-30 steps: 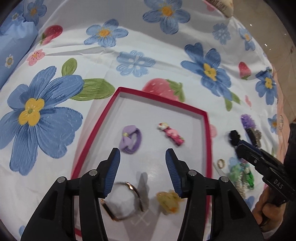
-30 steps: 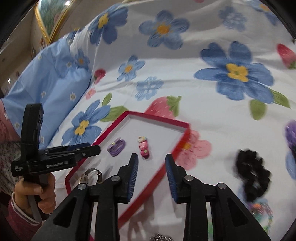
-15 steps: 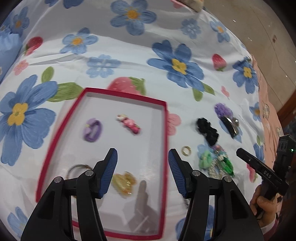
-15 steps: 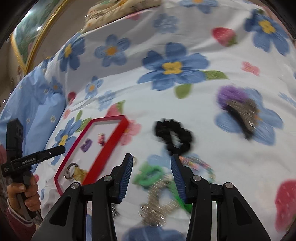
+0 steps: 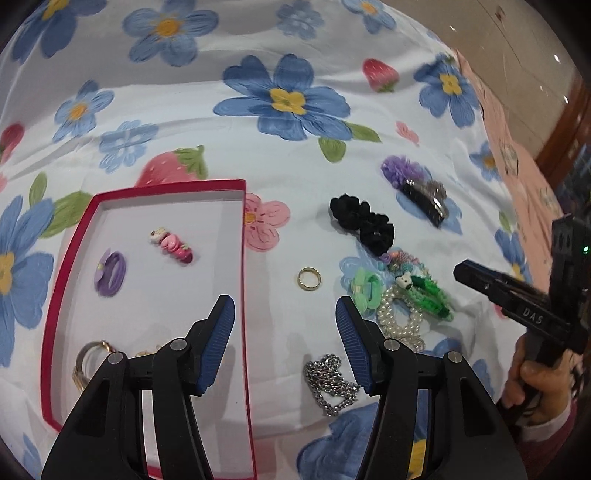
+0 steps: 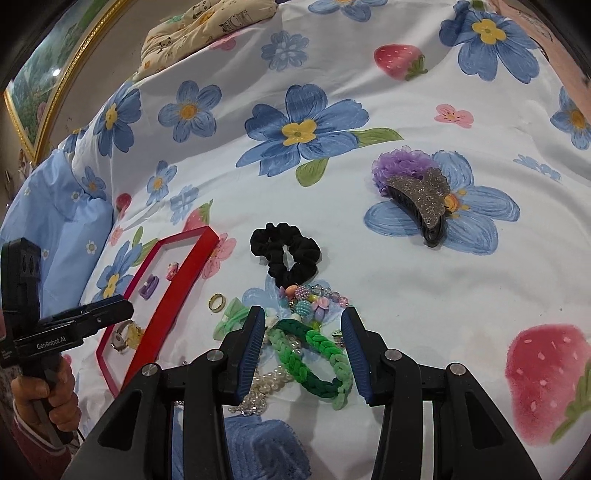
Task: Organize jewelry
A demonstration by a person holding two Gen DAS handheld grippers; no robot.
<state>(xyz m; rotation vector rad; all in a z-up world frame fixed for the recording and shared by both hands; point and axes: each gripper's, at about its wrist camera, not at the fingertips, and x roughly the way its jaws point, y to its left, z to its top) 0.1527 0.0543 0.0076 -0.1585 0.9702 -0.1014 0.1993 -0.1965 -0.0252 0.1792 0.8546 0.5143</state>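
red tray (image 5: 242, 258) on the bedsheet (image 5: 295, 155), left of the loose pile. inside: purple hair tie (image 5: 110, 274), pink clip (image 5: 171, 246), gold bangle (image 5: 86, 363) at the near end, partly hidden behind the left gripper's finger. something yellowish next to the bangle, cannot tell what.

outside the tray, on the sheet: gold ring (image 5: 309, 278) just right of the tray wall. silver chain (image 5: 330, 384) nearer, between the left gripper's fingers in view but below them, not touched. black scrunchie (image 6: 285, 254) further out. pile just beyond it: light green hair tie (image 6: 231, 319), beaded bracelet (image 6: 314, 297), pearl bracelet (image 6: 264, 387), green braided band (image 6: 317, 354), all touching or overlapping. purple ruffle scrunchie (image 6: 400, 162) and glitter claw clip (image 6: 424, 199) well apart to the far right, clip lying against the scrunchie.

left gripper (image 5: 284, 343) released, pads apart, nothing clamped, hanging over the tray's right wall and the sheet beside it. right gripper (image 6: 303, 349) also released, pads apart, straddling the green braided band in view, no pad pressing on it. hands (image 5: 532, 384) gripping the handles, dark red cuff visible.

blue pillow (image 6: 62, 236) past the tray, patterned cushion (image 6: 199, 26) at the bed's far edge.
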